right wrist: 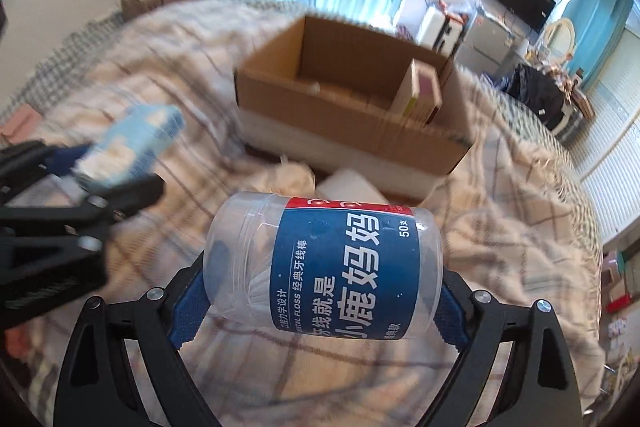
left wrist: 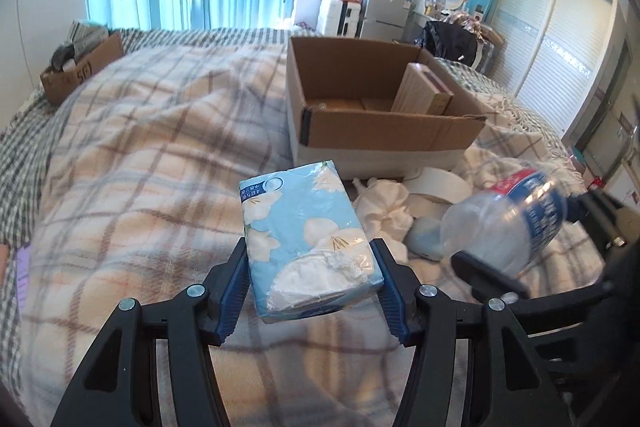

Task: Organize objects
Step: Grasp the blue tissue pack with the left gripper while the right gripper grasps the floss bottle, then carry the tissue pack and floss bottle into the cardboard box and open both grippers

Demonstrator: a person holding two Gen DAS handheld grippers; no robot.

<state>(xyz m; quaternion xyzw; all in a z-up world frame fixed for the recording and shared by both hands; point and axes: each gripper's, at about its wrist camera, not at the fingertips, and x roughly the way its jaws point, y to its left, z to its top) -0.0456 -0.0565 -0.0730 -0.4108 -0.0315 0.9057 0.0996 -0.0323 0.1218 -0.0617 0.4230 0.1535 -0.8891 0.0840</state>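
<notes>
My left gripper (left wrist: 310, 259) is shut on a light blue tissue pack (left wrist: 308, 235) with white flowers, held above the plaid blanket. My right gripper (right wrist: 320, 291) is shut on a clear floss-pick jar (right wrist: 324, 263) with a blue and red label, held sideways. The jar also shows in the left wrist view (left wrist: 508, 223), and the tissue pack in the right wrist view (right wrist: 132, 147). Ahead stands an open cardboard box (left wrist: 380, 135) with a small carton (left wrist: 424, 91) upright inside; the right wrist view shows it too (right wrist: 360, 139).
The bed is covered by a plaid blanket (left wrist: 140, 147). Crumpled white tissue (left wrist: 384, 203), a white tape roll (left wrist: 440, 187) and a pale blue object (left wrist: 428, 239) lie before the box. A second small box (left wrist: 80, 67) sits at the far left. Wardrobe and TV stand beyond.
</notes>
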